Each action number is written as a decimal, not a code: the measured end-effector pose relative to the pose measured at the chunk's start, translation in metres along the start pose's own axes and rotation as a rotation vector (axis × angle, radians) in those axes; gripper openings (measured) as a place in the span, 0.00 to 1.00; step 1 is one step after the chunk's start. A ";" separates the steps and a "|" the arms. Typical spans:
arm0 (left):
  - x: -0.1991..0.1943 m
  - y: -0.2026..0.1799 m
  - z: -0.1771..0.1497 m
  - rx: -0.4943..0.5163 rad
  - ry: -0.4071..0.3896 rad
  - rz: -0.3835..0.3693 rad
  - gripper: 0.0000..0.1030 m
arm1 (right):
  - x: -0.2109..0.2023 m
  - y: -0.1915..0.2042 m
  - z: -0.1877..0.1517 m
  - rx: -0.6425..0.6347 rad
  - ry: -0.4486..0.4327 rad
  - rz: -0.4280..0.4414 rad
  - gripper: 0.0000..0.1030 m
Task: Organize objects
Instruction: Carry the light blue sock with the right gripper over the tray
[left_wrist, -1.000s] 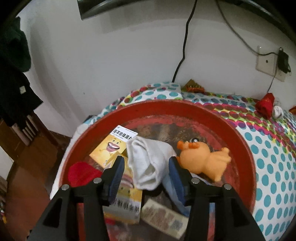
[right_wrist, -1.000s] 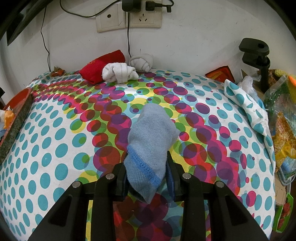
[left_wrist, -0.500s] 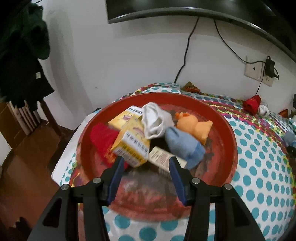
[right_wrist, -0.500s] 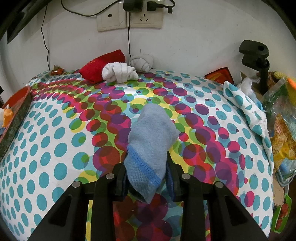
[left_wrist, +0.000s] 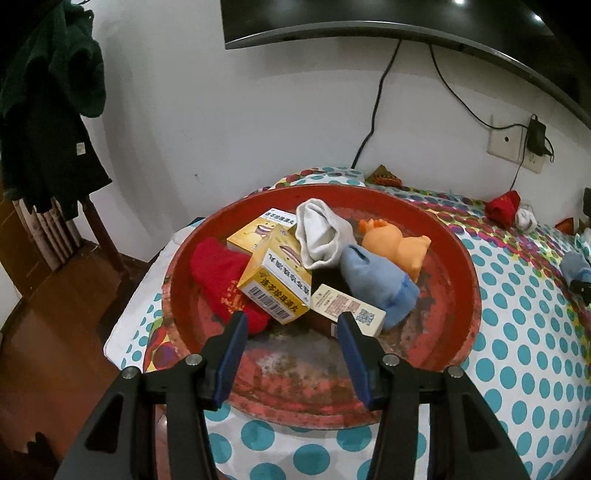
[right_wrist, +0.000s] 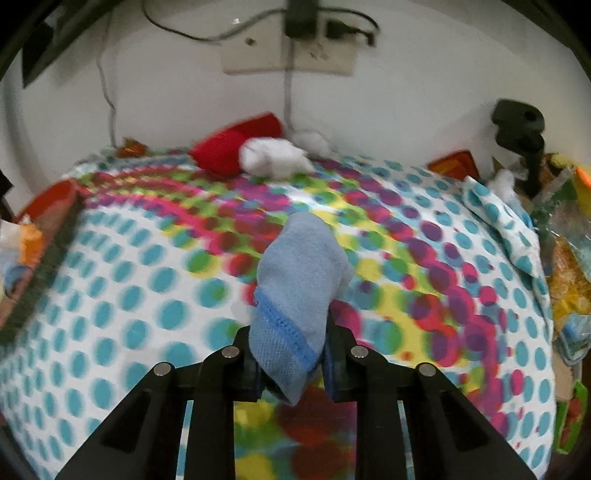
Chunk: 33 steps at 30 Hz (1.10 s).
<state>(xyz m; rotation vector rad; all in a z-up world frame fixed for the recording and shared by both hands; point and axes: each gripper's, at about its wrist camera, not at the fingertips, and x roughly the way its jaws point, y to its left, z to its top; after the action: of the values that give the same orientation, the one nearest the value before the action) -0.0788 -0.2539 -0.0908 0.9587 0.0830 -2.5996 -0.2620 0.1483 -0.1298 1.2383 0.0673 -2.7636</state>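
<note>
Two grippers: right one clamped on a blue sock, left one empty over the tray

Right gripper, lower centre of the right wrist view: jaws pressed together on the cuff end of a light blue sock. The sock's toe end points toward the frame centre, above the polka-dot cloth. View is motion-blurred.

Left gripper, lower centre of the left wrist view: jaws apart, nothing between the pads, over the near rim of the red round tray.

Tray contents, mid frame:
- red sock at left
- two yellow boxes, front one tilted on the rear one
- white sock at top centre
- orange toy duck at right
- second blue sock just below the duck
- small white carton with a QR code, near the right pad

Upper right of the left view: a red bundle and a white one, touching, by the wall.
</note>
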 end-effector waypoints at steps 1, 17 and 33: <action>0.000 0.001 0.000 -0.001 0.002 -0.004 0.50 | -0.003 0.005 0.000 -0.005 -0.001 0.021 0.21; 0.001 0.015 0.002 -0.070 0.009 0.000 0.50 | -0.051 0.083 0.004 -0.195 -0.022 0.255 0.21; 0.005 0.041 0.004 -0.173 0.029 0.004 0.50 | -0.077 0.153 0.004 -0.337 -0.021 0.449 0.21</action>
<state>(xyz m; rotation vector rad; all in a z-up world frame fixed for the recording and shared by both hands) -0.0700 -0.2942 -0.0881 0.9323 0.3079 -2.5266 -0.1959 0.0030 -0.0684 0.9924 0.2143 -2.2652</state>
